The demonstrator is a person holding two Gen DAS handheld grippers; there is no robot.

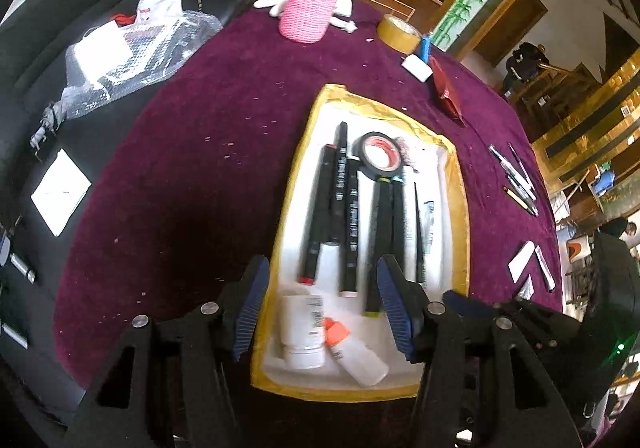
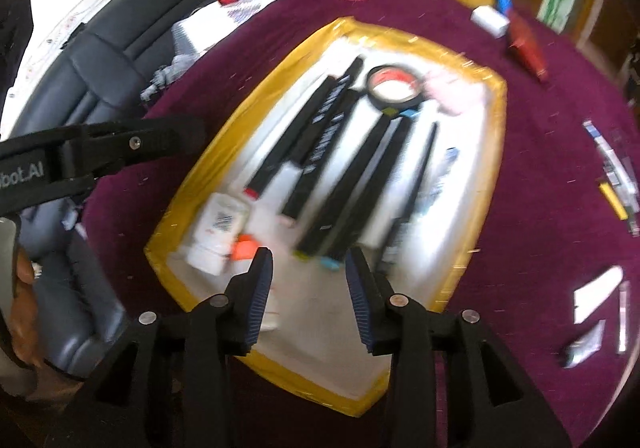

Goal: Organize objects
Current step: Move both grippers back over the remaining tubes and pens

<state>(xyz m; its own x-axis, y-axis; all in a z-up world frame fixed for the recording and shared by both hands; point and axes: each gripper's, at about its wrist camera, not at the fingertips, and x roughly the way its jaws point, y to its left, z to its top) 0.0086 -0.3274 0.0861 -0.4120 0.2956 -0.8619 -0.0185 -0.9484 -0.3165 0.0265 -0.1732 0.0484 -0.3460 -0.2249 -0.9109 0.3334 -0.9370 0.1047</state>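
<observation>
A round table (image 1: 180, 167) draped in purple velvet fills the room's middle, with a dark padded chair (image 2: 120, 47) pushed against it. On the cloth sits a white tray (image 1: 460, 207) edged in yellow tape. Inside it lie black markers (image 1: 320, 207) in a row, a black tape roll (image 1: 378, 156) at their far end, and a white pill bottle (image 1: 302, 328) beside an orange-capped glue bottle (image 1: 356, 356) at the near end. The left gripper (image 1: 322, 288) hangs over the tray's near end, jaws spread, holding nothing. The right gripper (image 2: 310, 280) hangs likewise, jaws apart and empty. Loose pens (image 1: 518, 179) lie on the cloth well apart from the tray.
</observation>
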